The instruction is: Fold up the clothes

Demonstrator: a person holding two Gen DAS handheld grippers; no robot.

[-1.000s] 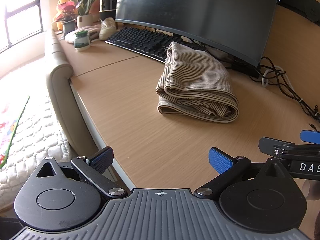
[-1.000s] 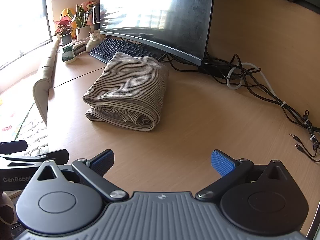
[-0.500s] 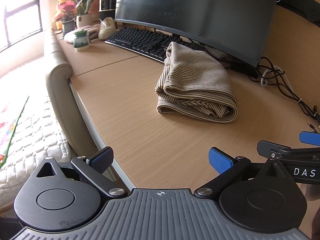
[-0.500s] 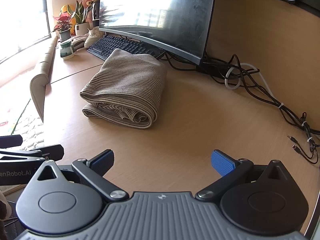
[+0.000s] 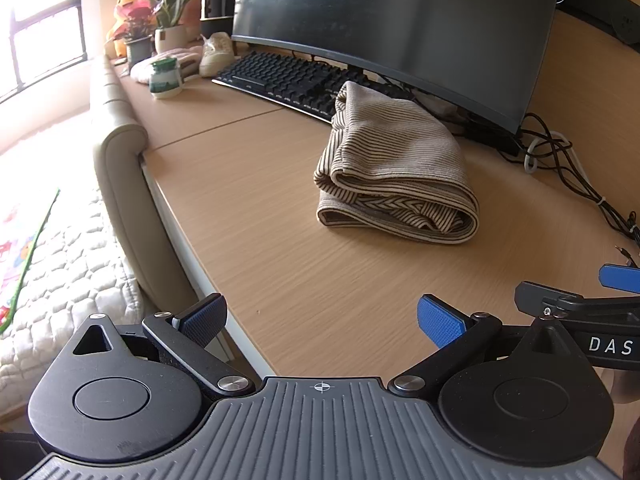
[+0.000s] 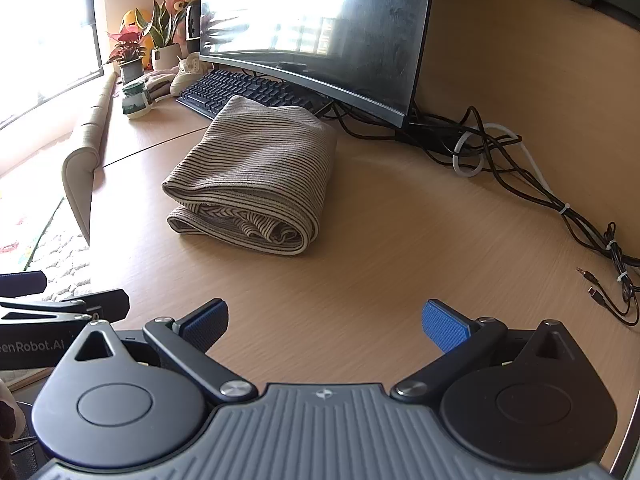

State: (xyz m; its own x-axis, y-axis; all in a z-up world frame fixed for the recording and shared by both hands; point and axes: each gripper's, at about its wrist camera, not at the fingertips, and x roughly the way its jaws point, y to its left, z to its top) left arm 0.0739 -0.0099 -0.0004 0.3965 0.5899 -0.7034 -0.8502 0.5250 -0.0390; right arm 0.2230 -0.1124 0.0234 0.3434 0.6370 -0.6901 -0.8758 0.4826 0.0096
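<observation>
Holding both the left gripper [image 5: 322, 314] and right gripper [image 6: 325, 318] spread and empty, you look finished: the striped garment [image 6: 256, 176] lies folded on the desk [image 6: 380, 240].

We see a curved wooden desk [image 5: 248, 216] backed by a wood-panelled wall [image 6: 520, 56], a padded bed edge [image 5: 120, 168] alongside, and bright daylight pouring through the window [image 5: 36, 36].

beige dark-striped garment [image 5: 394, 168], blue pads [image 6: 442, 326]
</observation>
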